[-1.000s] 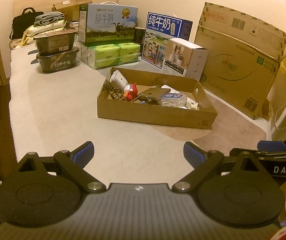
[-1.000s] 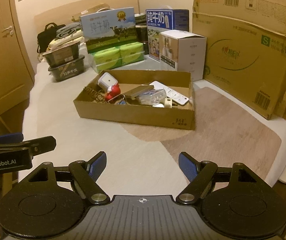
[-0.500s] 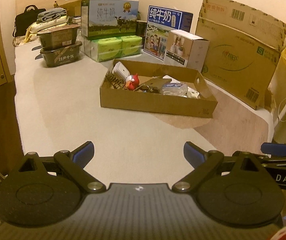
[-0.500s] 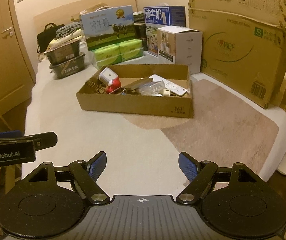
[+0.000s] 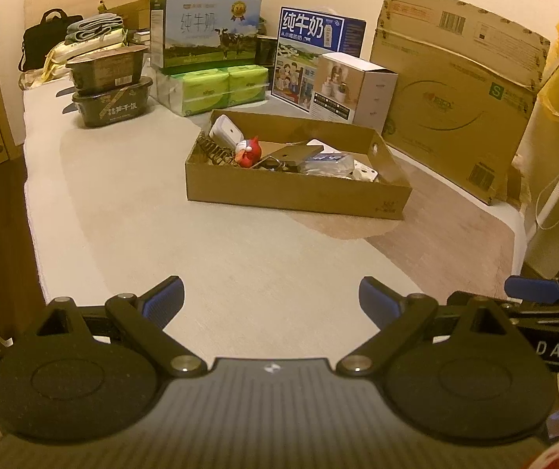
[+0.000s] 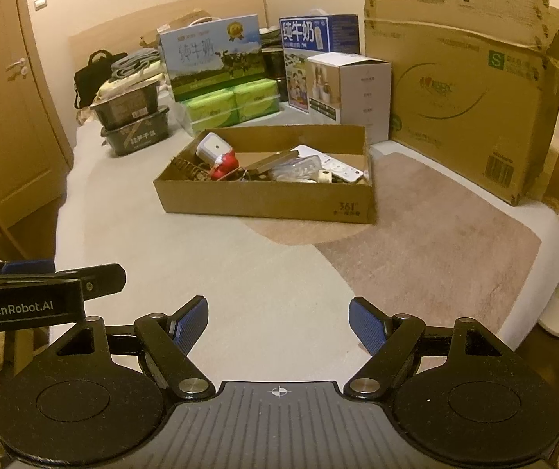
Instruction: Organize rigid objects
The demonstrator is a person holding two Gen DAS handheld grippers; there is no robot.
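My tongs are black with blue ribbed pads (image 5: 162,301), and one carries white lettering on its side (image 6: 19,308). The open box (image 6: 267,203) ahead is plain brown card, holding a red and white toy (image 5: 249,152), a white remote (image 6: 332,164) and a white charger (image 5: 224,132). Behind it stand green tissue packs (image 5: 217,90), a blue milk carton (image 5: 310,58) with white characters, dark bowls (image 5: 111,97) and a black bag (image 5: 43,45), all on a pale grey cover (image 5: 131,203).
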